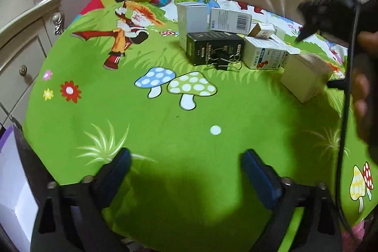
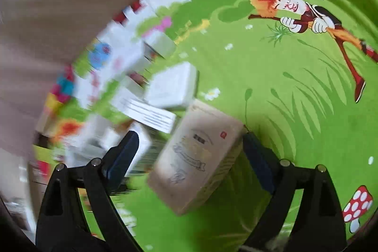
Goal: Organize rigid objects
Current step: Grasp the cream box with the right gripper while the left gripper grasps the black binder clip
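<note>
While left tongs (image 1: 186, 157) gape empty, right tongs (image 2: 189, 143) straddle a box (image 2: 196, 157).

Both grippers look alike: the left gripper (image 1: 186, 157) and the right gripper (image 2: 189, 145) have black plastic arms with triangular cut-outs, silver screws at the joints, and dark blue pads on the fingers (image 1: 118, 167). A thin black cable (image 1: 342, 134) hangs beside a hand (image 1: 363, 91).
</note>
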